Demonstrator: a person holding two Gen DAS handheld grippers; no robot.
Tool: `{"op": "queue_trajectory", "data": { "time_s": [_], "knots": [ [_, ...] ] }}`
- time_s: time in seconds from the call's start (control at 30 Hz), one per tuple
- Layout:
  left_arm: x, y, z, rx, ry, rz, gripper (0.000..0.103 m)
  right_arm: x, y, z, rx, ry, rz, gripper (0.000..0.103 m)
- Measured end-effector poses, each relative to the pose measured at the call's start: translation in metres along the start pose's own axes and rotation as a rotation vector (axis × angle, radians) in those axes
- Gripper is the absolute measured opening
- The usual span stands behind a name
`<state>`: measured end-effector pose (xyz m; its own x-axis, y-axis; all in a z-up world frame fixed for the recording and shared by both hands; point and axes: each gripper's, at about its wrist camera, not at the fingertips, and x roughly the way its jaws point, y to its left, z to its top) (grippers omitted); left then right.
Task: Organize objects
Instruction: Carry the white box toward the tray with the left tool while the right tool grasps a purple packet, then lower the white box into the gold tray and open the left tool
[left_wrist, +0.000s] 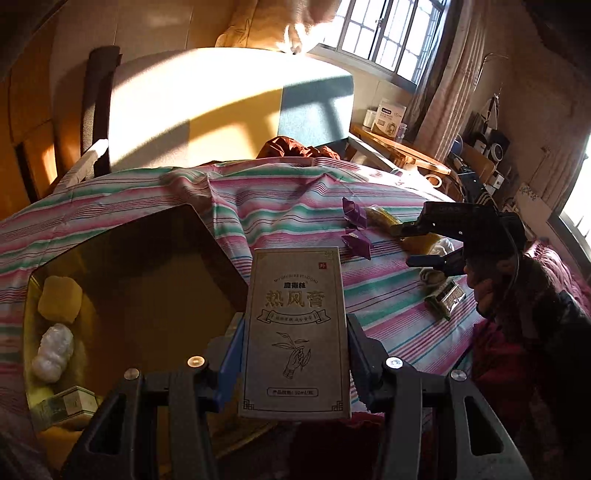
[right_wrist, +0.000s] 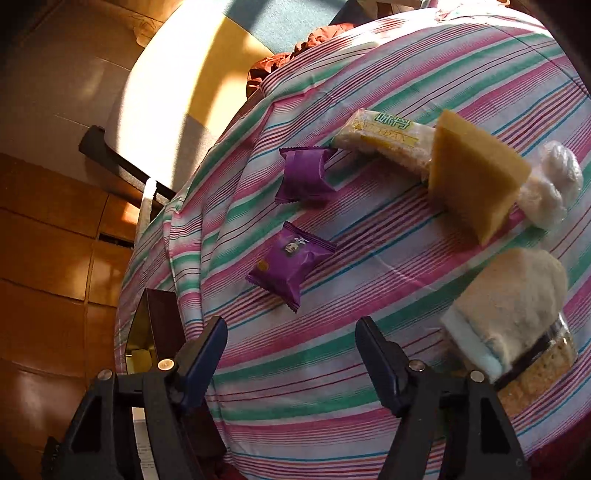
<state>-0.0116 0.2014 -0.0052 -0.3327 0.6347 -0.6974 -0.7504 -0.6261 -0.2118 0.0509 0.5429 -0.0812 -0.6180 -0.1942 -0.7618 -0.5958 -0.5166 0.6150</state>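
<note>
My left gripper (left_wrist: 294, 354) is shut on a tall grey carton with gold Chinese print (left_wrist: 295, 332), held upright beside an open brown box (left_wrist: 140, 295). The box holds a yellow sponge (left_wrist: 59, 298), a white wrapped bundle (left_wrist: 53, 353) and a small green-print carton (left_wrist: 68, 404). My right gripper (right_wrist: 291, 354) is open and empty above the striped cloth (right_wrist: 369, 350); it also shows in the left wrist view (left_wrist: 417, 245). Ahead of it lie two purple snack packets (right_wrist: 291, 266) (right_wrist: 304, 173), a white-and-yellow wrapped bar (right_wrist: 384, 138), a tan wedge sponge (right_wrist: 476, 173), a white bundle (right_wrist: 554, 184) and a folded cream cloth (right_wrist: 509, 306).
The brown box corner (right_wrist: 159, 321) stands left of the right gripper. A jar of grains (right_wrist: 535, 373) sits under the cream cloth. A grey chair (left_wrist: 221, 107) stands behind the table. A cluttered wooden shelf (left_wrist: 399, 147) and window (left_wrist: 388, 33) are far right.
</note>
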Motion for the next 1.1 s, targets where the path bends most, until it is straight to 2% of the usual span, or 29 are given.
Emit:
{"op": "queue_trajectory", "data": {
  "time_s": [0.13,0.3,0.33,0.37,0.4,0.53,0.63,0.77,0.83,0.93,1.0,1.1],
  "knots": [
    [-0.018,0.021,-0.010,-0.043,-0.027,0.033,0.052,0.033,0.008,0.016,0.066,-0.003,-0.039,0.071],
    [-0.044,0.055,-0.023,-0.129,-0.068,0.083,0.052,0.058,0.011,0.029,0.083,-0.039,-0.121,0.059],
    [-0.050,0.063,-0.026,-0.149,-0.078,0.095,0.052,0.059,0.016,0.031,0.047,-0.052,-0.151,0.056],
    [-0.056,0.072,-0.028,-0.173,-0.089,0.111,0.052,0.062,0.020,0.032,0.006,-0.051,-0.199,0.041],
    [-0.061,0.080,-0.029,-0.194,-0.099,0.127,0.052,0.064,0.024,0.032,-0.032,-0.048,-0.234,0.037],
    [-0.084,0.120,-0.037,-0.295,-0.146,0.222,0.052,0.068,0.044,0.014,-0.250,-0.019,-0.323,0.033],
    [-0.094,0.148,-0.039,-0.386,-0.160,0.255,0.052,0.067,0.053,-0.010,-0.403,-0.006,-0.366,0.032],
    [-0.086,0.164,-0.030,-0.433,-0.148,0.262,0.052,0.066,0.057,-0.033,-0.509,0.006,-0.351,0.032],
    [-0.076,0.165,-0.022,-0.439,-0.144,0.257,0.052,0.071,0.060,-0.030,-0.546,0.006,-0.365,0.032],
    [-0.054,0.167,-0.006,-0.428,-0.115,0.276,0.052,0.071,0.060,-0.029,-0.565,0.011,-0.363,0.032],
    [-0.039,0.172,0.004,-0.449,-0.097,0.253,0.052,0.070,0.060,-0.029,-0.569,0.011,-0.358,0.032],
    [-0.012,0.179,0.019,-0.455,-0.063,0.267,0.052,0.074,0.061,-0.029,-0.575,0.011,-0.357,0.032]
  ]
}}
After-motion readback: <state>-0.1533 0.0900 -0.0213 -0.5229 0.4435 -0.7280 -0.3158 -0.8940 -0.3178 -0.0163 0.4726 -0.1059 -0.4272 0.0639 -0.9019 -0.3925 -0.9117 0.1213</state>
